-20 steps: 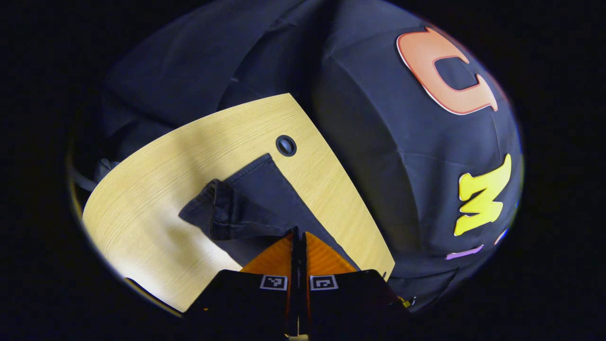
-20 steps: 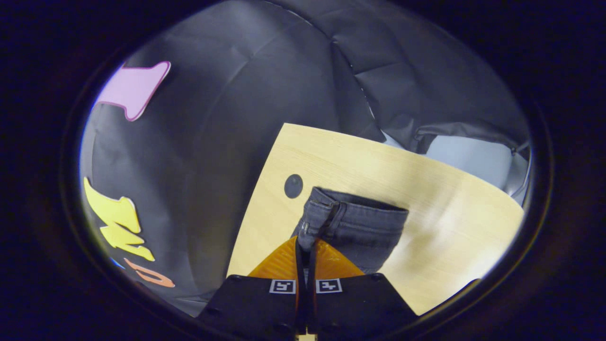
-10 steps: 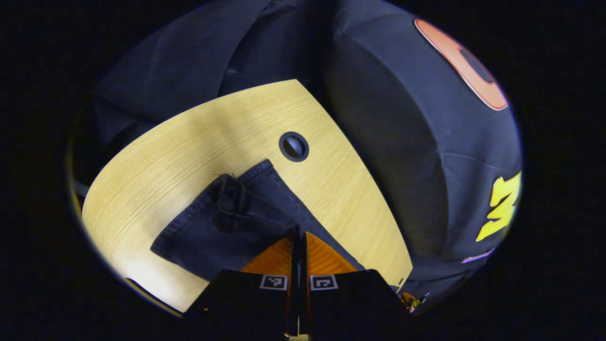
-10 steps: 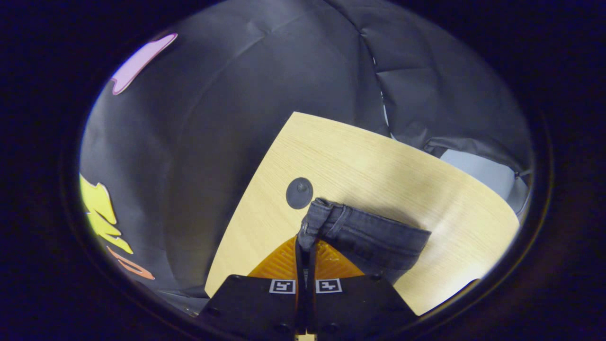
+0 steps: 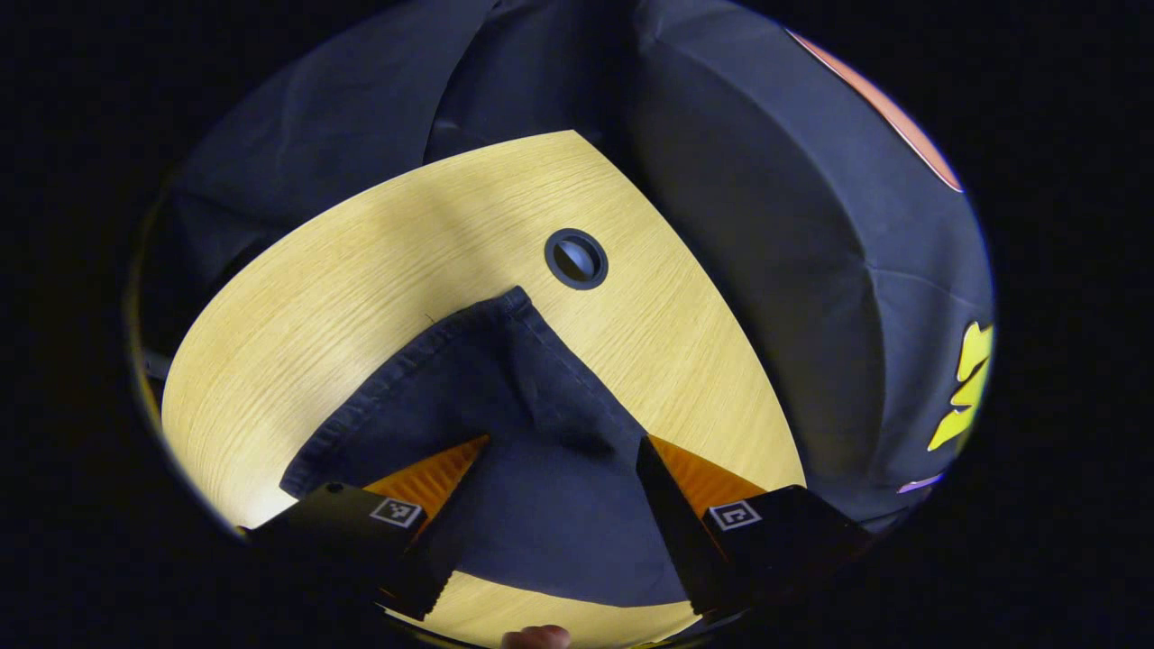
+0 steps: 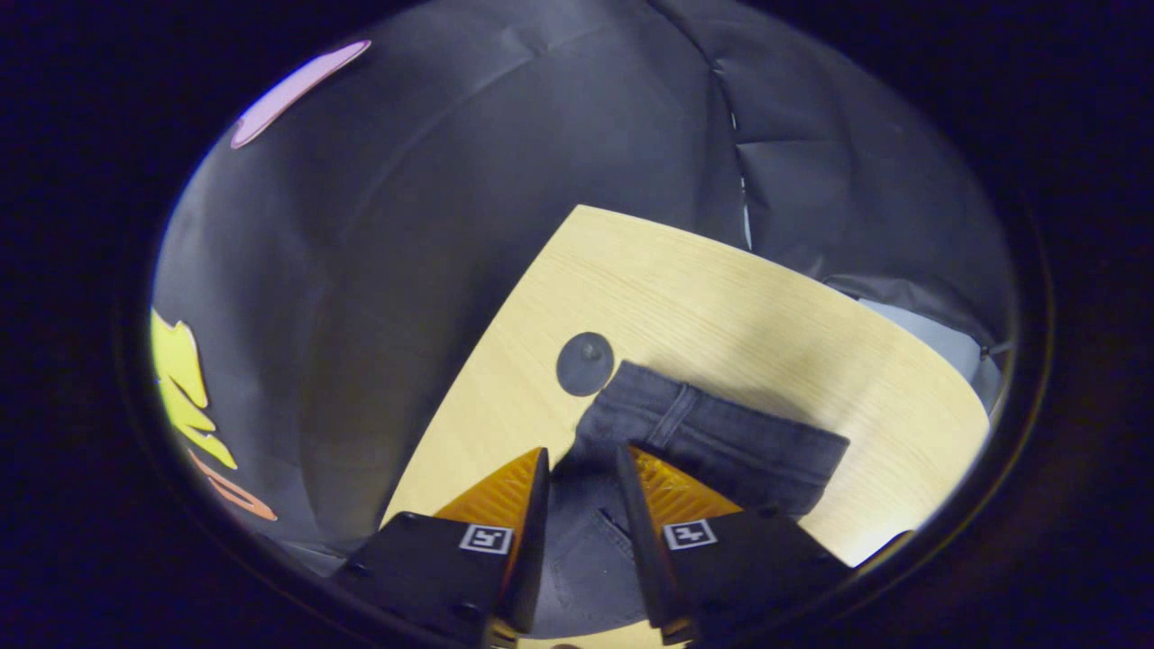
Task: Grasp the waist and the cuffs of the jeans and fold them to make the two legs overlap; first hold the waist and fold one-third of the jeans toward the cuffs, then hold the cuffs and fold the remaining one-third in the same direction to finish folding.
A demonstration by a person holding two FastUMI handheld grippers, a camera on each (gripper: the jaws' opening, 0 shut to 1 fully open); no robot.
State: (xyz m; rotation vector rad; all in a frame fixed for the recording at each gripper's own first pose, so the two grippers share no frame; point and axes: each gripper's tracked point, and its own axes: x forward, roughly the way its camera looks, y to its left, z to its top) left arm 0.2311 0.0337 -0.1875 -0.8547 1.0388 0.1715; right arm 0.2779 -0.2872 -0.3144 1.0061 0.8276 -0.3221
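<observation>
A pale wood counter (image 5: 379,270) with one round grommet (image 5: 576,259), backed by black cloth wall. One pair of jeans (image 5: 505,406) lies flat beneath both grippers. Left gripper (image 5: 563,442): fingers spread wide, holding nothing. Right gripper (image 6: 581,455): fingers parted above the waistband (image 6: 721,433).

Recording booth, staged setup rather than lived-in home. Black cloth wall (image 5: 793,297) hangs in creased folds close around pale wood-grain desk (image 5: 379,270), closing off surroundings. Desk has round dark cable grommet (image 5: 576,259), office-furniture style. Gap in cloth (image 6: 938,338) beyond desk's far edge shows pale surface behind; what it is, unclear.
</observation>
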